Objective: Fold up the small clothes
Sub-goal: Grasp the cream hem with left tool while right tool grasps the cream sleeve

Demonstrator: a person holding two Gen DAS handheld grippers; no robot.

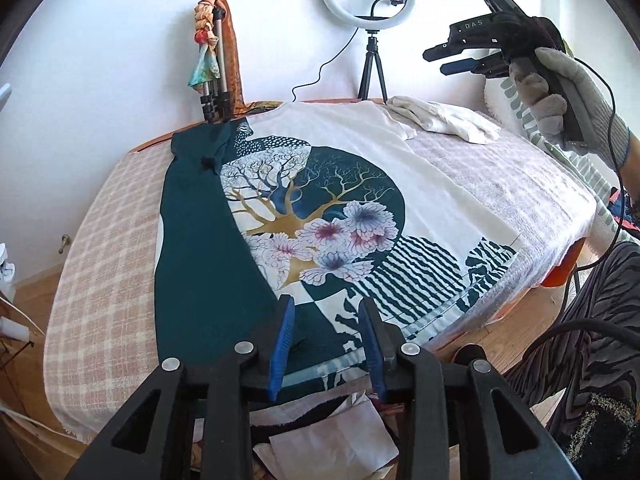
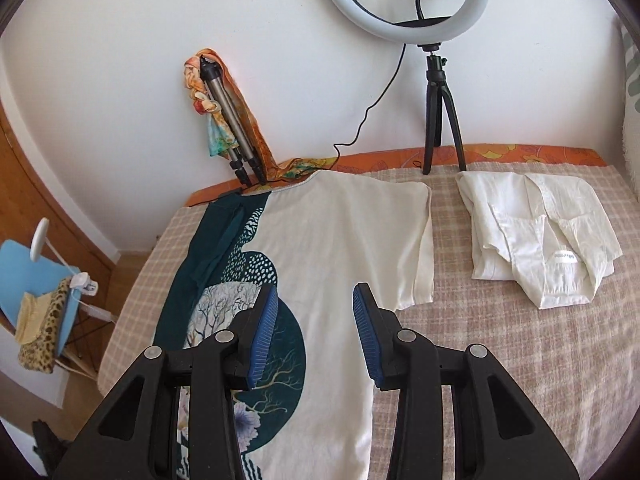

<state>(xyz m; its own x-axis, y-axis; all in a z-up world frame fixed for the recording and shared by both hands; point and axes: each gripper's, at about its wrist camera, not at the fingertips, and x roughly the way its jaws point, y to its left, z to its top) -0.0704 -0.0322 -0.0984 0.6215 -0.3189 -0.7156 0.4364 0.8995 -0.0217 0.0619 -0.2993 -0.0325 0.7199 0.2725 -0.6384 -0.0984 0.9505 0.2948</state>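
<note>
A white T-shirt with a dark teal tree-and-flower print lies spread flat on the checked table cover, its left side folded over in teal. My left gripper is open and empty, just above the shirt's near hem. My right gripper is held up in a gloved hand at the far right, open and empty. In the right wrist view the right gripper hovers open above the shirt, near its right sleeve.
A folded white garment lies at the back right of the table. A ring light on a black tripod and a folded tripod with a scarf stand against the wall. A blue chair stands left of the table.
</note>
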